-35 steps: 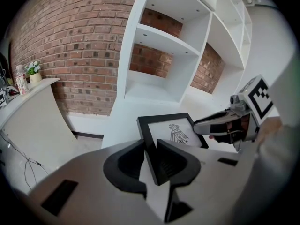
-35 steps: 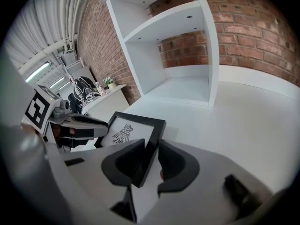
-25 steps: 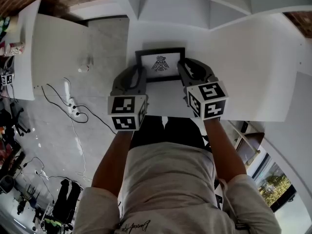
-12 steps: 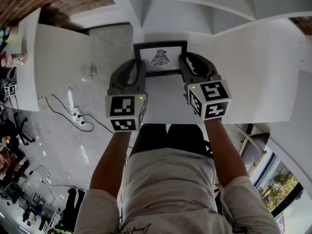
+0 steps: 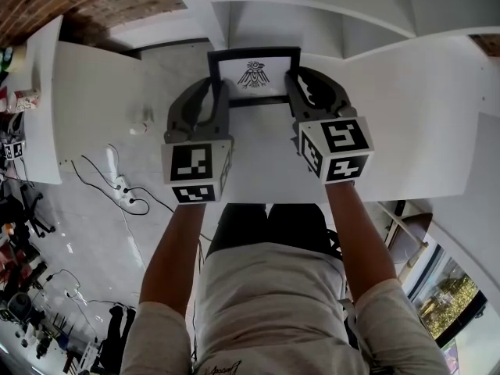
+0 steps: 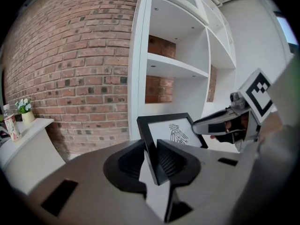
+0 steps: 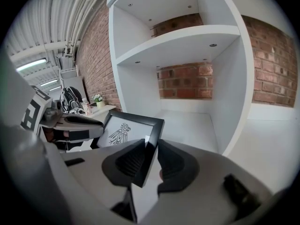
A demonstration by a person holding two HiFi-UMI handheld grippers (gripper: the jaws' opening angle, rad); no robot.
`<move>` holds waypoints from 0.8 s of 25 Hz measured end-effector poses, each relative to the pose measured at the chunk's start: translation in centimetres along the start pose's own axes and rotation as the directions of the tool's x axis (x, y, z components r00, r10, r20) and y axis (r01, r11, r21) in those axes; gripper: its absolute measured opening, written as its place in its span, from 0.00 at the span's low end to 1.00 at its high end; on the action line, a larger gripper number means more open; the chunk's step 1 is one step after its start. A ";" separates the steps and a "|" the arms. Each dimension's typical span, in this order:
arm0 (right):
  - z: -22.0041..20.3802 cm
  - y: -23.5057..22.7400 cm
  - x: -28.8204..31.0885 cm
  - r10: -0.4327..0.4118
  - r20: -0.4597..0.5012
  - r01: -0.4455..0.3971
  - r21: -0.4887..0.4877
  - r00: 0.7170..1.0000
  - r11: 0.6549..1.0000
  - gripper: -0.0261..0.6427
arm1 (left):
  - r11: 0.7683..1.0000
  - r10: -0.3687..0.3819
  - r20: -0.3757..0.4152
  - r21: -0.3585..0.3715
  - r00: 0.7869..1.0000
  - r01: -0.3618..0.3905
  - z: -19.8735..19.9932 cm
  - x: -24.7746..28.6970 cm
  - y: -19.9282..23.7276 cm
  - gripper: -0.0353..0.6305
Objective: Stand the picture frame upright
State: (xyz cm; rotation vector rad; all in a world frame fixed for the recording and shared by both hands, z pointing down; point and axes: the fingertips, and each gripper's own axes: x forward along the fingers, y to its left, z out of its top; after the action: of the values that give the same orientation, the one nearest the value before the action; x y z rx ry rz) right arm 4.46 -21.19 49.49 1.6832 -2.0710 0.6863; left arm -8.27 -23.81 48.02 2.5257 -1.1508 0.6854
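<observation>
A red brick wall (image 6: 70,69) backs a white open shelving unit (image 7: 187,46), and a white tabletop (image 5: 406,116) runs out from the foot of that unit towards the person. Left of the shelving unit a white side counter (image 6: 28,149) carries a small pot of white flowers (image 6: 26,110), and on the grey floor on that same side lie a white power strip (image 5: 117,174) and dark cables.

The black picture frame (image 5: 254,76) sits just in front of the shelving unit's lowest bay. Its long axis runs side to side between the two tools, its top edge is nearest the shelves, and its glass leans back, facing up towards the person. Whether its lower edge touches the tabletop cannot be told.

The left gripper (image 6: 152,158) is clamped on the frame's left side rail and the right gripper (image 7: 151,161) on its right side rail, pads pressing the black moulding.

The print is a black bird-like emblem (image 6: 177,133) on white. A line of lettering under it is too small to read. Each gripper's cube bears black-and-white square markers.
</observation>
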 end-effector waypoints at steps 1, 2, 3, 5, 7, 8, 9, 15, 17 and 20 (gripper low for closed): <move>0.2 0.0 0.2 -0.001 0.002 0.001 0.000 1.000 1.000 0.18 | 1.000 0.005 0.010 0.009 1.000 -0.005 0.2 0.1 0.2 0.19; 0.4 -0.1 0.5 -0.002 0.004 0.002 0.001 1.000 1.000 0.18 | 1.000 0.009 0.019 0.016 1.000 -0.009 0.3 0.3 0.4 0.19; 0.6 -0.1 0.7 -0.004 0.007 0.004 0.001 1.000 1.000 0.18 | 1.000 0.013 0.026 0.020 1.000 -0.014 0.4 0.4 0.6 0.19; 0.9 -0.2 1.1 -0.008 0.016 0.008 -0.007 1.000 1.000 0.18 | 1.000 0.020 0.036 0.022 0.999 -0.021 0.6 0.7 0.9 0.19; 1.2 -0.2 1.4 -0.011 0.027 0.012 -0.015 1.000 1.000 0.18 | 1.000 0.023 0.044 0.019 0.999 -0.024 0.7 0.9 1.2 0.19; 1.3 -0.2 1.4 -0.012 0.032 0.013 -0.019 0.999 1.000 0.18 | 1.000 0.022 0.047 0.018 0.999 -0.023 0.7 1.0 1.2 0.19; 1.4 -0.3 1.5 -0.014 0.039 0.015 -0.022 0.999 1.000 0.18 | 1.000 0.020 0.050 0.016 0.999 -0.021 0.7 1.1 1.2 0.19; 2.2 -0.5 2.1 -0.003 0.076 0.006 -0.035 0.997 0.999 0.18 | 1.000 0.018 0.061 -0.026 0.998 -0.016 0.8 1.9 1.9 0.19; 2.3 -0.7 2.4 -0.010 0.074 0.012 -0.031 0.997 0.999 0.18 | 0.999 0.017 0.053 -0.033 0.998 -0.016 0.6 2.2 2.0 0.19; 2.0 -0.9 2.7 -0.009 0.065 0.009 -0.008 0.998 1.000 0.17 | 0.999 0.011 0.036 -0.051 0.999 -0.009 0.1 2.6 1.9 0.19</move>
State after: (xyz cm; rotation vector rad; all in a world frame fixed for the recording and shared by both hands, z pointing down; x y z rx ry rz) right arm 4.84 -24.67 49.54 1.7309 -2.1062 0.6274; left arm -8.22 -26.73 49.46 2.5011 -1.1784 0.6077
